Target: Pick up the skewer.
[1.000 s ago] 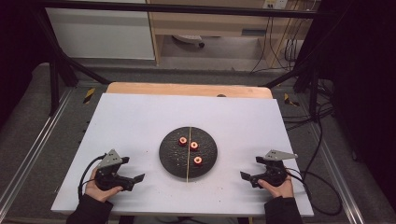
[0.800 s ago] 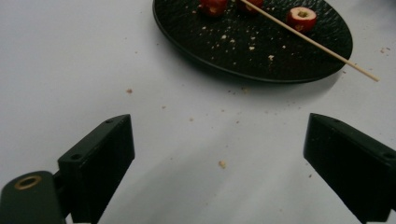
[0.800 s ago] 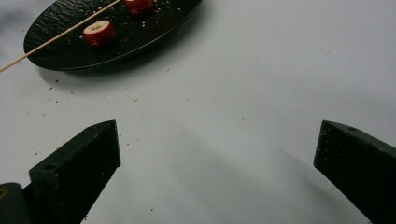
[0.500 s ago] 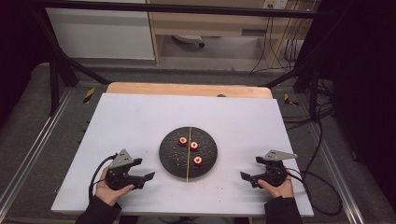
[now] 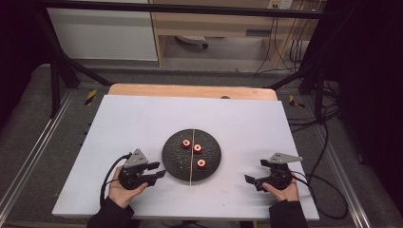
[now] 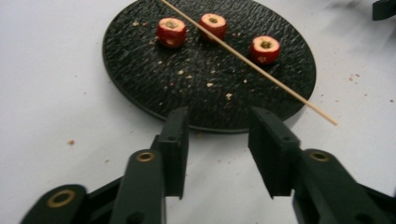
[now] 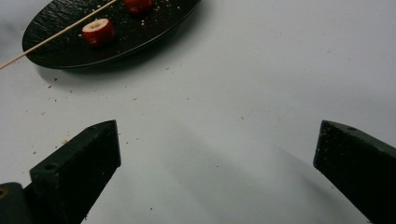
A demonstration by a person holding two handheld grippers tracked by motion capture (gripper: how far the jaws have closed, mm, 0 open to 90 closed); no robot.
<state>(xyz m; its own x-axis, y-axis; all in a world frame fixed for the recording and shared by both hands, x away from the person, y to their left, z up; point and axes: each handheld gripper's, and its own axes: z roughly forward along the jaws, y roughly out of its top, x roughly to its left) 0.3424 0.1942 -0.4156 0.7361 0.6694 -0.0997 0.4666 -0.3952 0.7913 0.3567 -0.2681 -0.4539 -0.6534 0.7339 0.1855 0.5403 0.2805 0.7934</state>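
High view shows a black plate (image 5: 178, 166) at the middle of a white table (image 5: 142, 118), with three red fruit pieces (image 5: 197, 148) on it and a thin skewer (image 5: 192, 164) lying loose across them, its near end sticking out past the plate's rim. None of the pieces is on the skewer, so by the look of it the threading has not begun and all of the work is left.

The left gripper (image 5: 159, 171) sits just beside the plate's left edge, pointing at it. Its jaws have just been closing and now stand at a narrow gap with nothing between them; in the left gripper view the tips hang over bare table right in front of the rim, apart from the skewer (image 6: 252, 65) and the pieces (image 6: 171, 31).

The right gripper (image 5: 252, 179) rests on the table well apart from the plate on the right, jaws spread wide and empty, as the right gripper view confirms.

Judging from this, the left gripper is about to start, probably by taking the skewer or steadying a piece; picking up, spearing all three and setting down remain
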